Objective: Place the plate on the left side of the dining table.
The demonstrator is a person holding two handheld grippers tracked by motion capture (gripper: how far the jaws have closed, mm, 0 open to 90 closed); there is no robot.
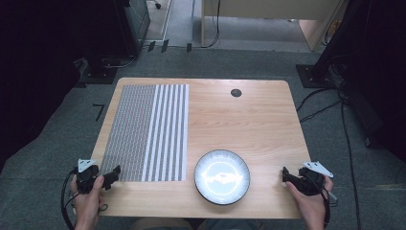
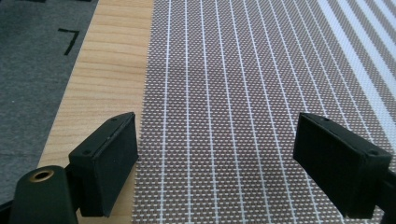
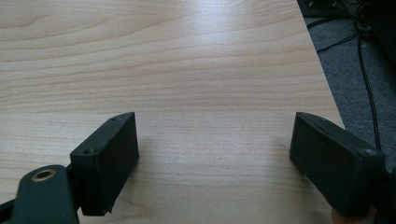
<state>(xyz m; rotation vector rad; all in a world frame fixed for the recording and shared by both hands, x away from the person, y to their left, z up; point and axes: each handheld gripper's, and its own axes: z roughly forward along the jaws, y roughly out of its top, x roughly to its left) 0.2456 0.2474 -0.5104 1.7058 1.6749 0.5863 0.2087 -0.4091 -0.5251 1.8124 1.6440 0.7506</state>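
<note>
So both claws are sitting at the near edge of the desk (image 1: pixel 249 120), one at each corner. The left claw (image 1: pixel 114 175) is at the near left corner, jaws spread wide with nothing between them. In the left gripper view it's right over the near left corner of the striped placemat (image 2: pixel 243 93), with one jaw above bare wood just beside the mat's edge and the other above the weave. Can't tell if it's actually touching the mat.

The right claw (image 1: pixel 286 174) is at the near right corner, also wide open and empty, over plain wood in the right gripper view.

The placemat lies flat along the left side of the desk, running from the far edge almost to the near edge. A dark-rimmed bowl (image 1: pixel 222 177) sits near the middle of the near edge, just beside the mat's near right corner, between the two claws.
</note>
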